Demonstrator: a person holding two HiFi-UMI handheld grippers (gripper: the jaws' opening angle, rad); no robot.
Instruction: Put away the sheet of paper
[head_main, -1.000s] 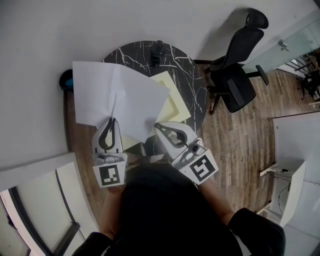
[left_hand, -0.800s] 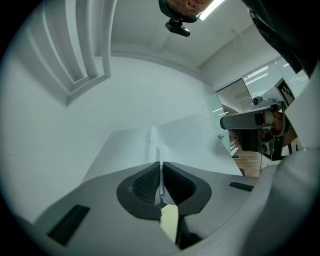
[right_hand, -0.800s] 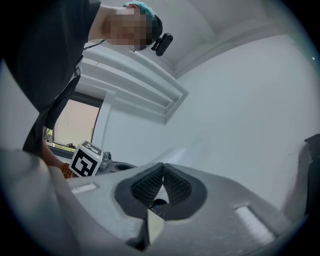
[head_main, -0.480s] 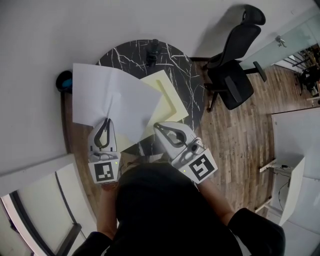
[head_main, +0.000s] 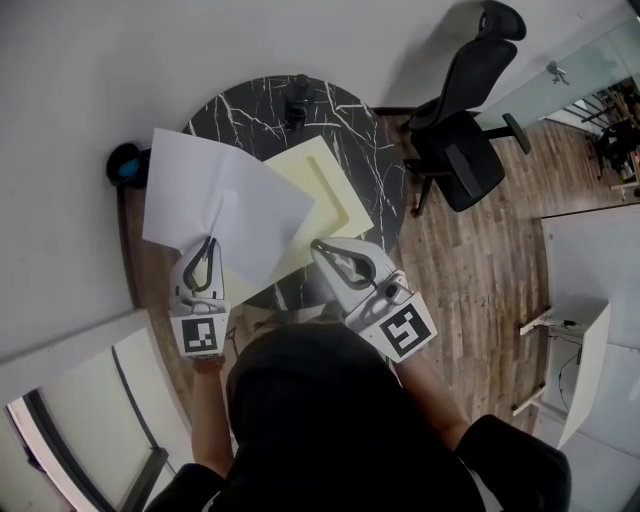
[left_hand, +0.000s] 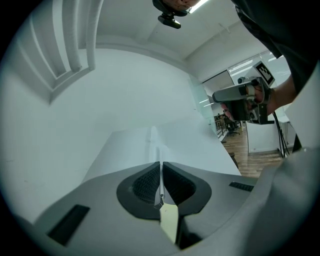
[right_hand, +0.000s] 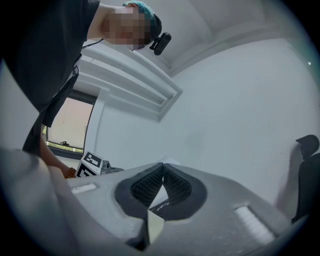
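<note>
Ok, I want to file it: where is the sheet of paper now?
Head view, left side: the sheet of paper is pinched in the left gripper, over the table's left edge and overlapping the yellow folder.

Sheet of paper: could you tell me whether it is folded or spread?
Spread: the sheet is open, creased once, left gripper pinching it.

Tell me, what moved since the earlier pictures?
The sheet of paper, pinched in the left claw, swung left, uncovering more of the yellow folder. The left claw kept its grip; the right claw, table and chair stayed put.
</note>
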